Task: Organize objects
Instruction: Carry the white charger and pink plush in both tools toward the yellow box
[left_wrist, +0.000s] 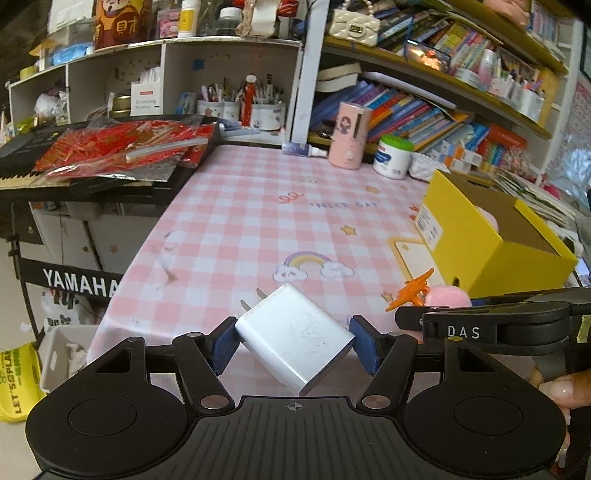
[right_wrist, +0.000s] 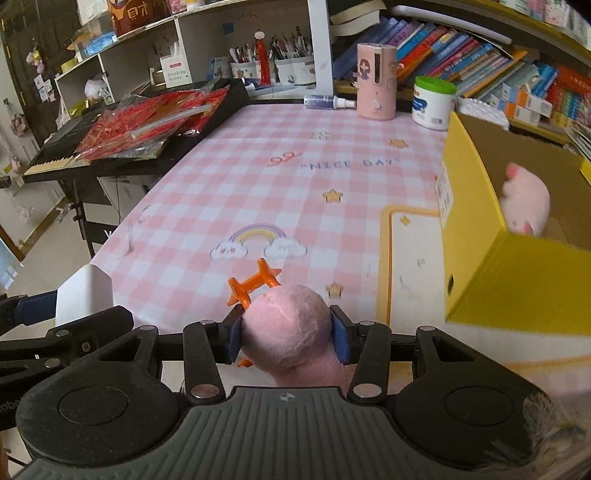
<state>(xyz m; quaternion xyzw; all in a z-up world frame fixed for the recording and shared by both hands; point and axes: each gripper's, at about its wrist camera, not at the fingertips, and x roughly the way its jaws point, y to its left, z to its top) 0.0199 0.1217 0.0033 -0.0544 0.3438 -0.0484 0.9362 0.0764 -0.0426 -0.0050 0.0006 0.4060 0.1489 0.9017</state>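
White charger clamped by left gripper, pink plush by right gripper

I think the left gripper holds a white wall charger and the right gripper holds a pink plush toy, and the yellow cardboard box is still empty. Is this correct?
Not quite: the yellow cardboard box is not empty. The right wrist view shows another pink plush toy inside it. The rest stands: the left gripper holds the white wall charger, and the right gripper holds a pink plush toy.
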